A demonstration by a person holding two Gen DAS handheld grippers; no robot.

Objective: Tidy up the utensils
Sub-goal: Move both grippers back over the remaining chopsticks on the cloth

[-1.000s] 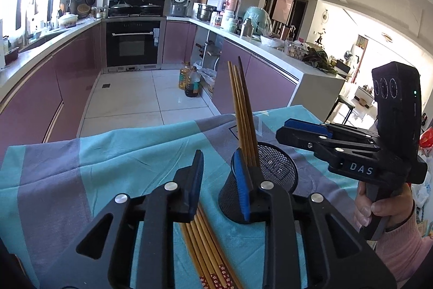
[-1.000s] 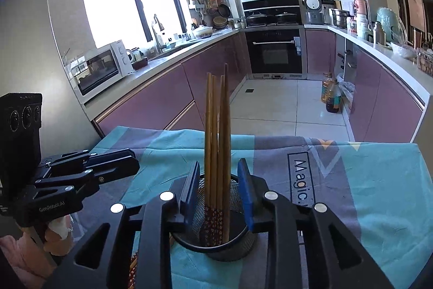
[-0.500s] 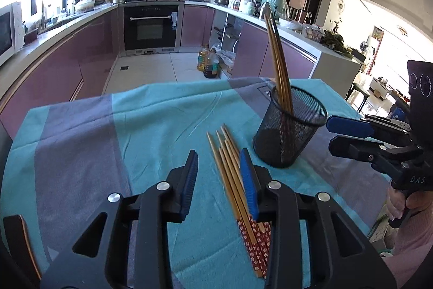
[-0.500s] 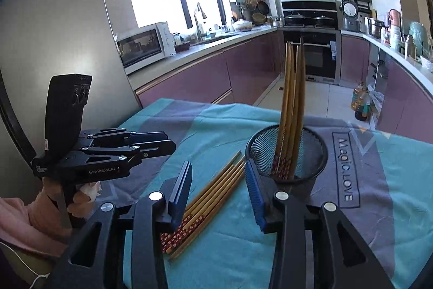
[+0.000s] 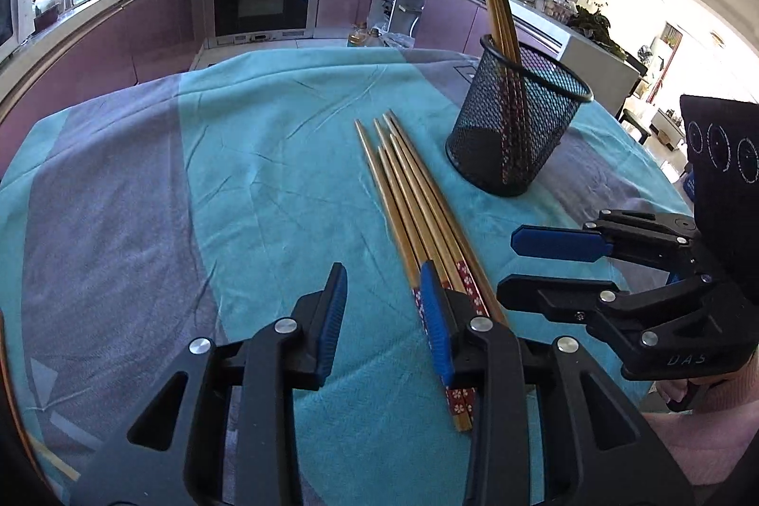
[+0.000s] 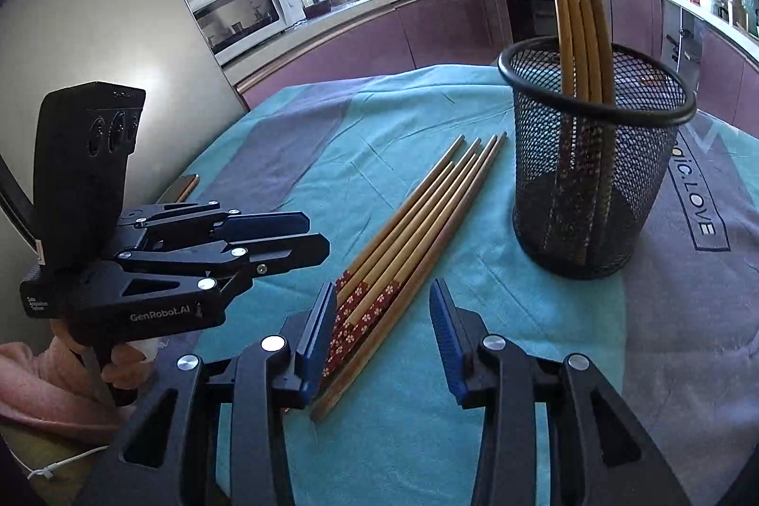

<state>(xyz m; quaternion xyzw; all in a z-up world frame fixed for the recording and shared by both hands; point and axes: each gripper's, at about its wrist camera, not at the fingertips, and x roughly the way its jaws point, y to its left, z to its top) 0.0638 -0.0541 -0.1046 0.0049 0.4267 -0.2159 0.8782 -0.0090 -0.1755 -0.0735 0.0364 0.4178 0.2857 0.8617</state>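
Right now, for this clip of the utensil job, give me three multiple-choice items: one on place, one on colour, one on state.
1. Where do the loose chopsticks lie?
A. in the mesh cup
B. flat on the tablecloth beside the mesh cup
C. on the floor

2. Colour of the mesh cup?
A. black
B. white
C. red

3. The right gripper is:
A. shut on a chopstick
B. shut on the cup rim
C. open, holding nothing

Answers: 1 B, they rest on the tablecloth; 2 A, dark wire mesh; 3 C, its jaws stand apart above the chopsticks' patterned ends.
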